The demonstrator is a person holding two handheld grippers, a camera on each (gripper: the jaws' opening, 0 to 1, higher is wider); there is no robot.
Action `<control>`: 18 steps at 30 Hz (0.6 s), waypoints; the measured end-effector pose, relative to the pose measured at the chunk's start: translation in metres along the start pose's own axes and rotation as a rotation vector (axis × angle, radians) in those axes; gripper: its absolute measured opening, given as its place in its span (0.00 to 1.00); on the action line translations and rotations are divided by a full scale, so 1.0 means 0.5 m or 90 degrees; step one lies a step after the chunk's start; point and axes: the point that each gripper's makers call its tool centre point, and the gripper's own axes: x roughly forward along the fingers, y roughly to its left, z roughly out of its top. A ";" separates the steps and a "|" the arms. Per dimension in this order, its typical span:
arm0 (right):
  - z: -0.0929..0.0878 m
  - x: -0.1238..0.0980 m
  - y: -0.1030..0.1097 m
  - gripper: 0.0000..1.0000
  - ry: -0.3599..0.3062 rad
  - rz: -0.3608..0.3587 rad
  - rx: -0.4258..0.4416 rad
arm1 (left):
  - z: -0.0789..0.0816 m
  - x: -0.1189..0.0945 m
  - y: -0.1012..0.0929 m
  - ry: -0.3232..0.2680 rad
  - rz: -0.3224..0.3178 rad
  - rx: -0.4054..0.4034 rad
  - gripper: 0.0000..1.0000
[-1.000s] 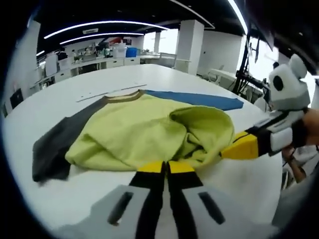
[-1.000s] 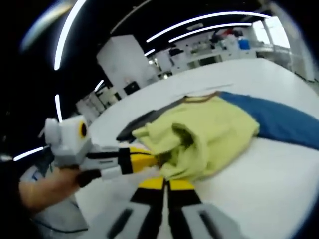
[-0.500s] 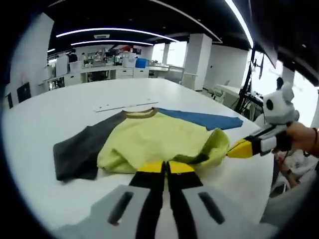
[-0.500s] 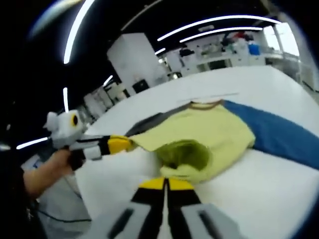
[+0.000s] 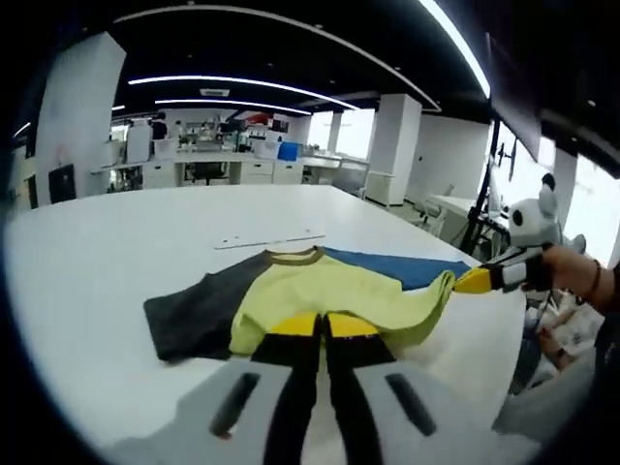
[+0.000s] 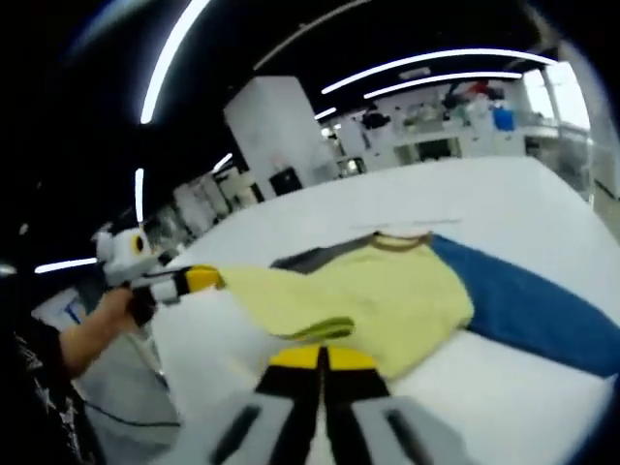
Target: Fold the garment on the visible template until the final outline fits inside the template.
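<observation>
- The garment [image 5: 329,295], a yellow shirt with one dark and one blue sleeve, lies on the white table [image 5: 87,252]; its bunched hem is now stretched flatter.
- Both the left hand-held gripper [image 5: 320,325] and the right hand-held gripper [image 6: 320,356] are clamped on the hem, pulled apart and back, likely readying a fold.

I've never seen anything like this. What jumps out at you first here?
A bright yellow-green garment with one dark grey sleeve and one blue sleeve, spread across a big white table. Two yellow-tipped claws pinch its near hem: the left claw and the right claw, stretching it between them.
</observation>
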 end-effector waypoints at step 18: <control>-0.044 -0.093 0.000 0.00 0.088 0.001 -0.091 | -0.065 -0.121 -0.034 0.081 -0.013 0.062 0.00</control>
